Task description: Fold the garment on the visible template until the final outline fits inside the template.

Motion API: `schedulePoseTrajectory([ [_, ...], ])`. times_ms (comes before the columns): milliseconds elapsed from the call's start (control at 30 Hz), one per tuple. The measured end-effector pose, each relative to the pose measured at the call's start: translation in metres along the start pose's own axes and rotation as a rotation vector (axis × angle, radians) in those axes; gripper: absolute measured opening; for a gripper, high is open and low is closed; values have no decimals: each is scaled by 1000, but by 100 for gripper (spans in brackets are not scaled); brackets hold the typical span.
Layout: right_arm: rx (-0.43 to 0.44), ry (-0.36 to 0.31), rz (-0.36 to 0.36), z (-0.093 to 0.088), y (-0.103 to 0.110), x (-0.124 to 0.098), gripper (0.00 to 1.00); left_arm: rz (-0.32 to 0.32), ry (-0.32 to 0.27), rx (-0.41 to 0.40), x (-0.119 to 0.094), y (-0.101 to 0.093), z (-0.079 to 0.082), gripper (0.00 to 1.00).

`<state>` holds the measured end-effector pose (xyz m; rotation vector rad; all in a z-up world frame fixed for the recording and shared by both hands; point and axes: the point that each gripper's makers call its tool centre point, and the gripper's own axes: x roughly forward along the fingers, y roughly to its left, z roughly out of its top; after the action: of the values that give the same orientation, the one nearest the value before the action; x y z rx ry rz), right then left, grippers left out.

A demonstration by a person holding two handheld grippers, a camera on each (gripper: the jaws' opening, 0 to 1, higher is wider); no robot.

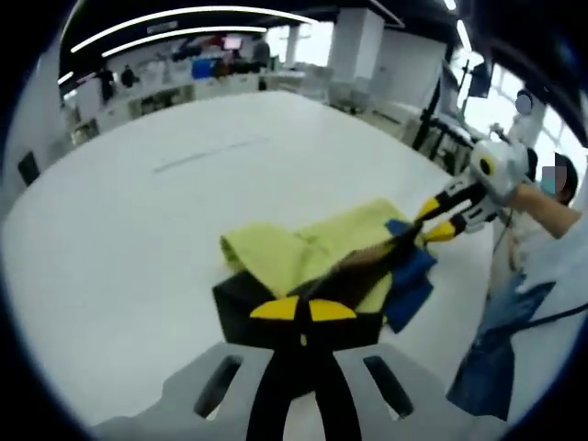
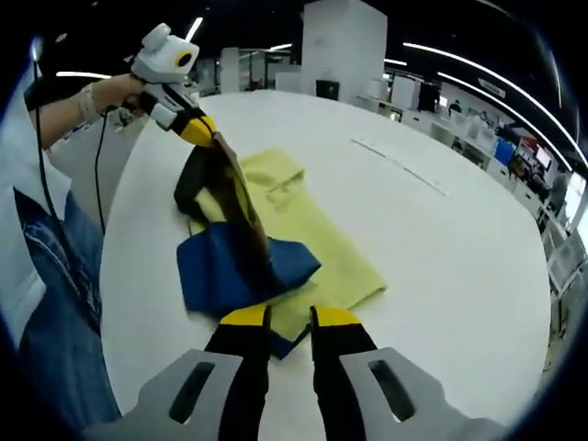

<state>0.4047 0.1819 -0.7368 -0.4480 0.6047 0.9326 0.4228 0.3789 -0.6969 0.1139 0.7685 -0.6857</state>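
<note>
Over yellow template (image 2: 317, 234) — lifted garment (image 2: 241, 207), unlabelled

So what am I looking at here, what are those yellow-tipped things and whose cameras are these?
A person holds a two-jaw gripper in each hand, and a fisheye camera rides on each one. The left gripper view looks along the left gripper, with the right gripper coming in from the right. The right gripper view looks along the right gripper, with the left gripper at upper left. On the white table lies a yellow template with a blue cloth on it. The two grippers hold up a dark garment between them; the left looks shut on it, the right's jaws stand slightly apart.
</note>
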Motion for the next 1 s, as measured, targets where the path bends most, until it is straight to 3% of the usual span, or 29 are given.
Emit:
schedulePoseTrajectory([
  [267, -33, -49, 4, 16, -4, 11, 20, 3, -9, -15, 0, 5, -1, 0],
  [433, -114, -54, 3, 22, -8, 19, 19, 12, -14, -32, -2, 10, -1, 0],
  [900, -180, -85, 12, 40, -10, 27, 20, 38, -11, -69, -3, 24, -7, 0],
  [1000, -153, -115, 16, 48, -10, 28, 20, 42, -6, -77, -3, 27, -10, 0],
])
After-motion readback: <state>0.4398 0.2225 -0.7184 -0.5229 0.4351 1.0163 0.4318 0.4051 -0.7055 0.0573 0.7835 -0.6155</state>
